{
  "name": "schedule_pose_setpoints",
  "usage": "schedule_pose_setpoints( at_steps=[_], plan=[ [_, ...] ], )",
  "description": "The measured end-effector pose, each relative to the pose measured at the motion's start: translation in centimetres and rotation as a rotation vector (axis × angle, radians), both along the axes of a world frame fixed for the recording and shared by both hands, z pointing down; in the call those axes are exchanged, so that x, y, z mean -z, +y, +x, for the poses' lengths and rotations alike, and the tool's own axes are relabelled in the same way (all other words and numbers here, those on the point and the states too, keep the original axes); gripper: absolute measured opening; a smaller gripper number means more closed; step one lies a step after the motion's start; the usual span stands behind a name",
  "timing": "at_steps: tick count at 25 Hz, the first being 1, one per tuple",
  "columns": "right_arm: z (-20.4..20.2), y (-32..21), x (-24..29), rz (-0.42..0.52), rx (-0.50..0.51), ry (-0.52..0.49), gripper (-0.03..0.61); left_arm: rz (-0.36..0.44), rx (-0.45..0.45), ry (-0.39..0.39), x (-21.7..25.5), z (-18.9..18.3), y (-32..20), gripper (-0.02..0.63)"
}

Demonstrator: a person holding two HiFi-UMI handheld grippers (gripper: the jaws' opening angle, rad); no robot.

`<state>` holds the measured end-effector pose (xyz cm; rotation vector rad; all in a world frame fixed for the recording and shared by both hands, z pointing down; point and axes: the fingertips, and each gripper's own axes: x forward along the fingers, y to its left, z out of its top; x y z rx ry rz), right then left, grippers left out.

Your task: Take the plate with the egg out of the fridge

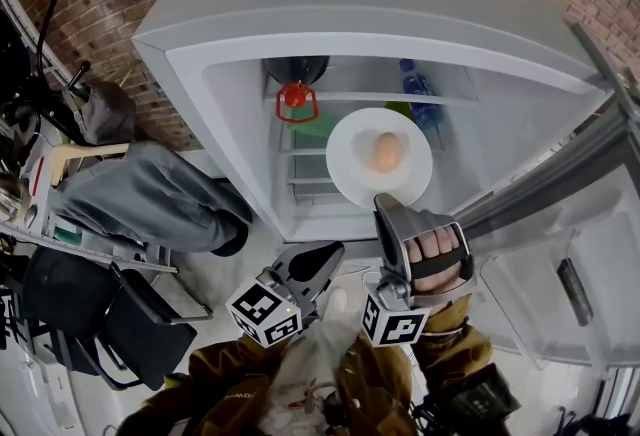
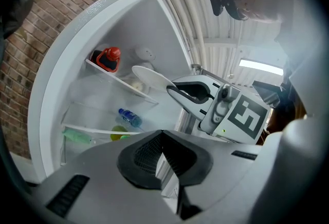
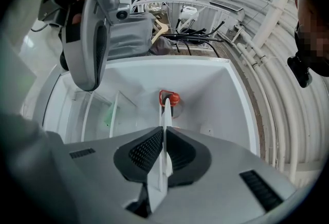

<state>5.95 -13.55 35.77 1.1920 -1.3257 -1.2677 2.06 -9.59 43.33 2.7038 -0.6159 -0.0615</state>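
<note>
A white plate (image 1: 352, 169) carrying a brown egg (image 1: 385, 152) hangs in front of the open fridge (image 1: 230, 94), level with its upper shelves. My right gripper (image 1: 386, 205) is shut on the plate's near rim; in the right gripper view the plate (image 3: 165, 130) runs edge-on between the pads. My left gripper (image 1: 328, 254) sits lower and to the left, shut with nothing in it and apart from the plate. In the left gripper view the left gripper (image 2: 162, 138) is shut, and beyond it the right gripper (image 2: 172, 92) holds the plate (image 2: 149, 76).
Inside the fridge are a dark container with a red lid (image 1: 295, 96), a blue bottle (image 1: 415, 84) and a green item (image 1: 312, 129) on glass shelves. The open fridge door (image 1: 560, 174) stands at the right. A chair with grey clothing (image 1: 150, 194) is at the left.
</note>
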Motion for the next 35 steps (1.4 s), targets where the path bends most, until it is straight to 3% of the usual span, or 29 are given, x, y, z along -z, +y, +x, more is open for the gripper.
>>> schedule_pose_setpoints(
  at_steps=[17,35],
  plan=[
    [-0.9,3.9,-1.1,-0.032,-0.008,0.006,0.023,-0.018,0.04,-0.01,-0.5,-2.6,0.4,-0.005],
    [-1.0,8.6,-4.0,-0.089,-0.023,0.034,0.023,0.03,0.014,0.008,1.4,-3.0,1.0,-0.005]
  ],
)
